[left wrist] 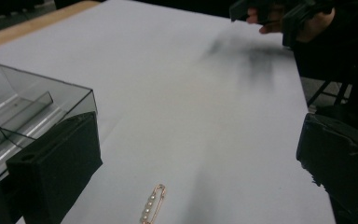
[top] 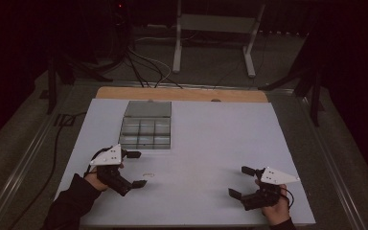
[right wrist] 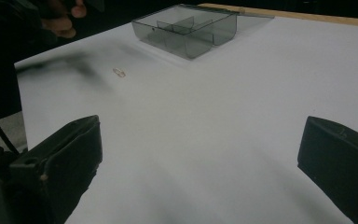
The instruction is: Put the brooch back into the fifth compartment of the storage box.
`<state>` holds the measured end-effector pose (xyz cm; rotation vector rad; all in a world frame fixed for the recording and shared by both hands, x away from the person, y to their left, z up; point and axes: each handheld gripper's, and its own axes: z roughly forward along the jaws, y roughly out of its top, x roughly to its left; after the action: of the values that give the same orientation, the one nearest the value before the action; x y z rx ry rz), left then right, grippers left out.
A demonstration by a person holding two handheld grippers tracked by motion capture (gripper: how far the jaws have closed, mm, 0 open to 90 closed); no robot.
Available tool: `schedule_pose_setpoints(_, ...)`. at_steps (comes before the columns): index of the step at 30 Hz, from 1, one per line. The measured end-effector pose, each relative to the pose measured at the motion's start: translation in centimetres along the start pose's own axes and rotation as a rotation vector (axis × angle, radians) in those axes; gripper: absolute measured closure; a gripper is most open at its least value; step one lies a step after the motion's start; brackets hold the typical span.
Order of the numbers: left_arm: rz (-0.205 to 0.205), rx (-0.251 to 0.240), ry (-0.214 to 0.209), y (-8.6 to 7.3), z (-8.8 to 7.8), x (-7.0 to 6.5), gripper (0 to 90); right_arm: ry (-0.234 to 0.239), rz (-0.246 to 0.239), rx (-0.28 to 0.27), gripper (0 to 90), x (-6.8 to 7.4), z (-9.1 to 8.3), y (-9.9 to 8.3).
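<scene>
Your left gripper (top: 136,168) hovers with jaws spread wide, and the pearl safety pin (left wrist: 153,204) (lying flat on the white table (top: 211,139)) sits just ahead, between them. Your right gripper (top: 242,181) is equally wide open, well apart from the pin.

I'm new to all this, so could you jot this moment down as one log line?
left gripper: open, near pin | right gripper: open, holding nothing | pearl safety pin: flat on table | divided clear box: lid open
</scene>
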<state>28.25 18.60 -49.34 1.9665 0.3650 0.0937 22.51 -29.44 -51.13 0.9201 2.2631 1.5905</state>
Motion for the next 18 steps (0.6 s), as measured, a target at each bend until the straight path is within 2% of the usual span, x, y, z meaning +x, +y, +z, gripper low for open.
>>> schedule_pose_setpoints(6, -0.021, 0.037, -0.005, -0.4, 1.0, 0.6, 1.2, 0.003, 0.001, -0.003, 0.0, 0.0, 0.0, 0.0)
schedule_pose_setpoints(10, -0.052, 0.076, -0.031, -0.7, 1.7, 1.0, 1.2, 0.006, 0.003, -0.003, 0.0, 0.0, -0.1, 0.0)
schedule_pose_setpoints(12, -0.051, 0.099, -0.035, -0.8, 2.0, 1.2, 1.3, 0.004, 0.004, -0.005, 0.0, 0.0, -0.1, 0.0)
schedule_pose_setpoints(14, -0.025, 0.129, -0.021, -0.9, 2.3, 1.1, 3.2, 0.004, 0.002, -0.004, 0.0, 0.0, -0.1, 0.0)
schedule_pose_setpoints(15, -0.018, 0.137, -0.027, -1.0, 2.4, 1.1, 3.3, 0.004, 0.0, -0.002, 0.0, 0.0, -0.1, 0.0)
schedule_pose_setpoints(18, -0.017, 0.156, -0.026, -1.1, 2.6, 1.3, 3.6, 0.007, 0.004, -0.003, 0.0, 0.0, -0.1, 0.0)
